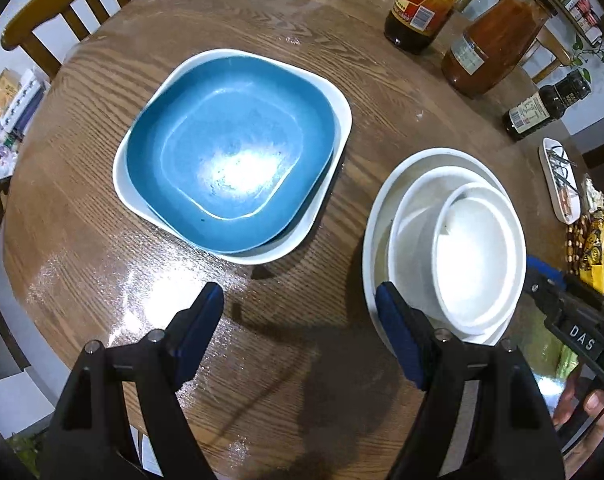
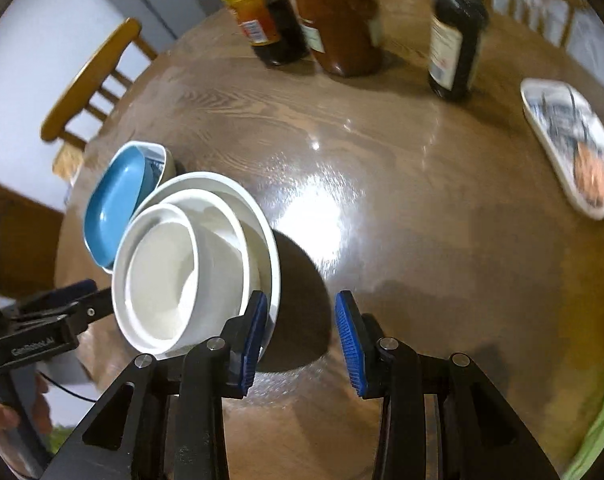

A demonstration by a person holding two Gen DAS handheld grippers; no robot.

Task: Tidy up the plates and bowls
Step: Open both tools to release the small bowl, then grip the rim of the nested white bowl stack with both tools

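A blue square plate lies inside a white square plate on the round wooden table. To its right is a round white plate holding a white bowl with a smaller white bowl nested in it. My left gripper is open and empty above the table, in front of both stacks. The right wrist view shows the round stack and the blue plate at the left. My right gripper is open and empty, its left finger by the round plate's rim.
A dark sauce bottle, an orange sauce jar and a small dark bottle stand at the table's far right. A small white tray with clutter and snack packets lie at the right edge. Wooden chairs surround the table.
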